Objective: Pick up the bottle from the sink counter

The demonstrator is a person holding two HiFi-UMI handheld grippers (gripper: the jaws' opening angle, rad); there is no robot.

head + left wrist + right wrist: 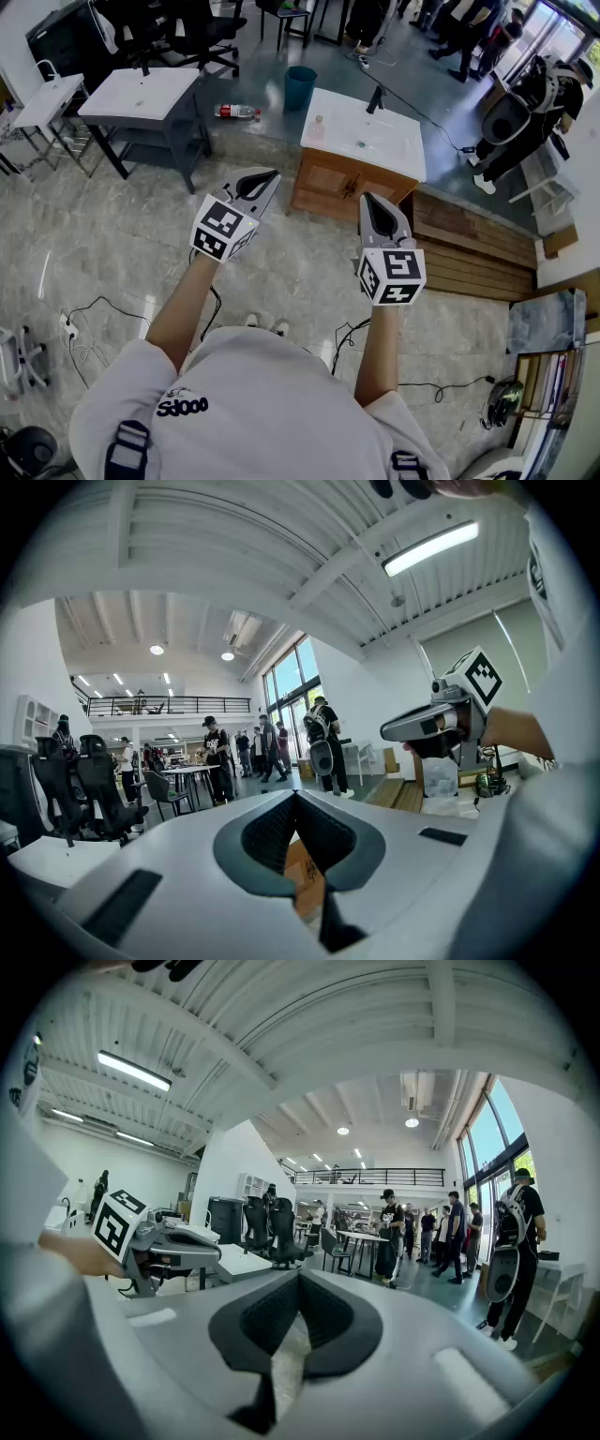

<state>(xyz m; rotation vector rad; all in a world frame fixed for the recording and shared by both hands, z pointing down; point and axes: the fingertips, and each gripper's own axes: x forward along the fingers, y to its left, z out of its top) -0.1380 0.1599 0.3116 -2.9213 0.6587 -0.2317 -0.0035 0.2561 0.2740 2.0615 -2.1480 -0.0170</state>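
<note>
Facing the sink counter [396,142] with both grippers closed tight on nothing
The bottle [319,123] seems to stand upright at the sink counter's left edge, well ahead of both; the left gripper [263,178] looks slightly nearer than the right gripper [374,201]

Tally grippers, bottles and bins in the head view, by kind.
Grippers: 2 (left gripper, right gripper)
Bottles: 2 (pale bottle, red-labelled bottle)
Bins: 1 (teal bin)
Total: 5
</note>
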